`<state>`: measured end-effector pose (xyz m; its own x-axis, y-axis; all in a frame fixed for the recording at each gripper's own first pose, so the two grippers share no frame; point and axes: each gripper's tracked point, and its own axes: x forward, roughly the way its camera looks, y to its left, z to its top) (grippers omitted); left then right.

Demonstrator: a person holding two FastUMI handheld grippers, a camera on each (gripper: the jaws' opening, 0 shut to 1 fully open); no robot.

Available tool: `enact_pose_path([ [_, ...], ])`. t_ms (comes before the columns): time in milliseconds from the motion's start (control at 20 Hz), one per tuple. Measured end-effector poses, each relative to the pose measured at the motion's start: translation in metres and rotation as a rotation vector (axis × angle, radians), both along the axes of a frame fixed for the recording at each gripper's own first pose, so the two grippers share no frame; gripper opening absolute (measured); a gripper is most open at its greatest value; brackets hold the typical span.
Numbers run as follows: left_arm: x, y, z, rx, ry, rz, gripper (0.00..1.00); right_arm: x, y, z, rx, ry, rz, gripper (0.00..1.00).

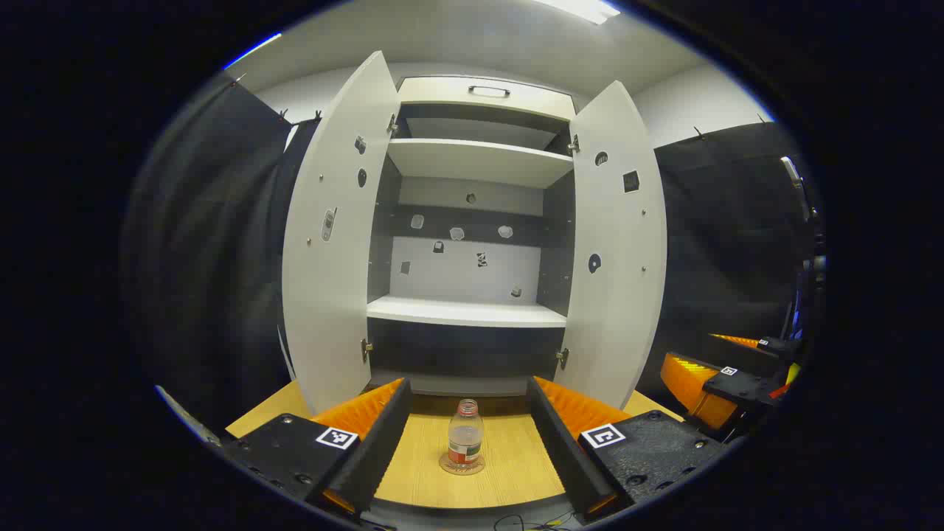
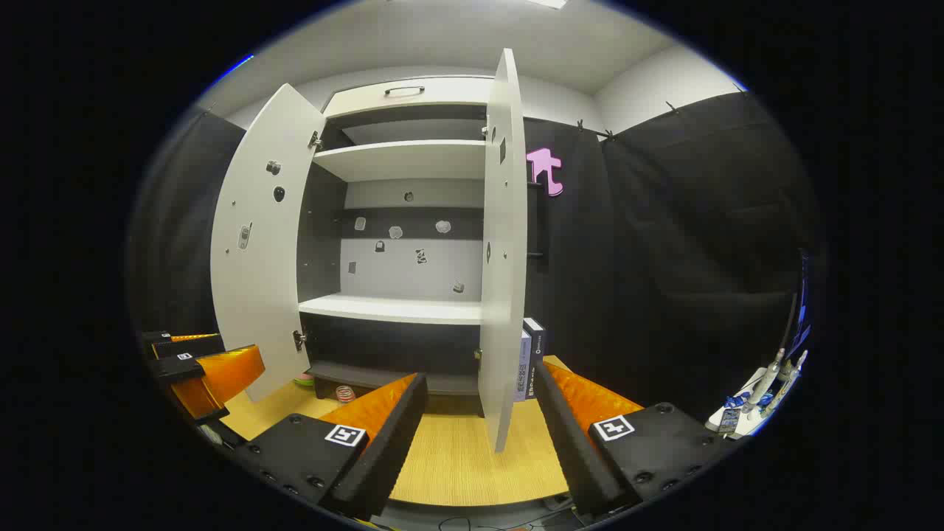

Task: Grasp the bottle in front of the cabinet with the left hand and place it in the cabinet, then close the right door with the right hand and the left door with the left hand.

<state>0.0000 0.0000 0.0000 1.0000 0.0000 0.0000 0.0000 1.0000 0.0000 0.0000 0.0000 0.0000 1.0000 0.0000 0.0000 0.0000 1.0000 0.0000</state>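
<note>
The bottle [image 1: 465,436] stands upright on the wooden table [image 1: 509,464] in front of the cabinet [image 1: 472,221], between my left gripper [image 1: 466,435]'s spread fingers, untouched. Both cabinet doors stand open. My right gripper [image 2: 478,435] is open too, its fingers either side of the right door [image 2: 505,251]'s edge.
</note>
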Motion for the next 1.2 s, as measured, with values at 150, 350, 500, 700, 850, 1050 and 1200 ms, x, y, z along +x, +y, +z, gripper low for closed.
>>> enact_pose_path([
  [150, -0.002, 0.0, 0.001, 0.001, -0.004, 0.002, 0.95, -0.002, -0.001, 0.001, 0.002, -0.002, -0.003, 0.96],
  [350, -0.006, 0.002, 0.001, 0.002, -0.006, 0.005, 0.95, -0.004, 0.0, 0.002, 0.002, -0.003, -0.004, 0.96],
  [500, -0.009, 0.002, 0.003, 0.004, -0.01, 0.008, 0.95, -0.007, 0.002, 0.001, 0.003, -0.003, 0.0, 0.96],
  [700, -0.01, 0.003, 0.002, 0.003, -0.009, 0.013, 0.95, -0.009, 0.003, 0.0, 0.0, 0.0, 0.004, 0.96],
  [850, -0.012, 0.002, 0.001, -0.002, -0.005, 0.013, 0.95, -0.01, 0.001, 0.0, -0.002, 0.002, 0.003, 0.96],
  [1050, -0.011, 0.001, -0.002, -0.001, 0.0, 0.014, 0.95, -0.011, 0.0, -0.001, -0.006, 0.006, 0.004, 0.96],
  [1200, -0.007, -0.001, -0.009, -0.002, 0.009, 0.009, 0.95, -0.011, -0.002, -0.002, -0.009, 0.008, 0.004, 0.96],
])
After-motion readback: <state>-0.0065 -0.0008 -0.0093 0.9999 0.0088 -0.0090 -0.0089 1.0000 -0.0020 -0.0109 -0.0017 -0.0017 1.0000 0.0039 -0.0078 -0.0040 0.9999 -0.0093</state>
